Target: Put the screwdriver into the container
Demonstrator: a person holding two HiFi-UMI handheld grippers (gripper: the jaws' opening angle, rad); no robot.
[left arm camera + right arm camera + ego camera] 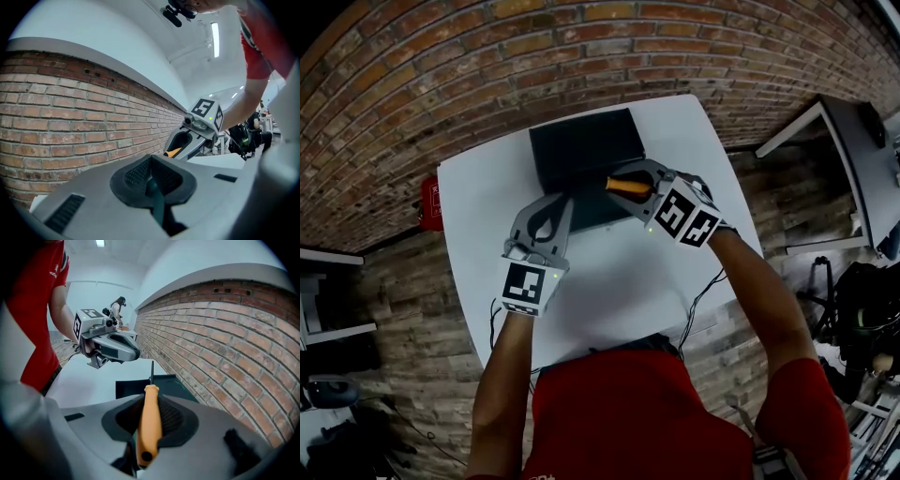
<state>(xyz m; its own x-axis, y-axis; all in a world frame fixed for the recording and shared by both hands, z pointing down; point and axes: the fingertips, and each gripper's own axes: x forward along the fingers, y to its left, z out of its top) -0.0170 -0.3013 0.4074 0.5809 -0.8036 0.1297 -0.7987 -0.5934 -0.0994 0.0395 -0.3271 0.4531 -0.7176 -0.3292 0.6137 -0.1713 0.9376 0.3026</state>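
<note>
The screwdriver (628,186) has an orange handle (149,423) and a thin dark shaft (152,371). My right gripper (616,179) is shut on the handle and holds it above the front edge of the dark open container (581,150). In the right gripper view the shaft points toward the container (161,383). My left gripper (562,203) hovers over the white table (609,272) by the container's front left corner, its jaws shut on nothing (151,177). The left gripper view shows the right gripper (194,136) with the orange handle (174,151).
A brick wall (487,66) runs behind the table. A red object (429,202) sits on the floor by the table's left edge. Cables (703,300) hang off the front right. Another white table (825,131) stands to the right.
</note>
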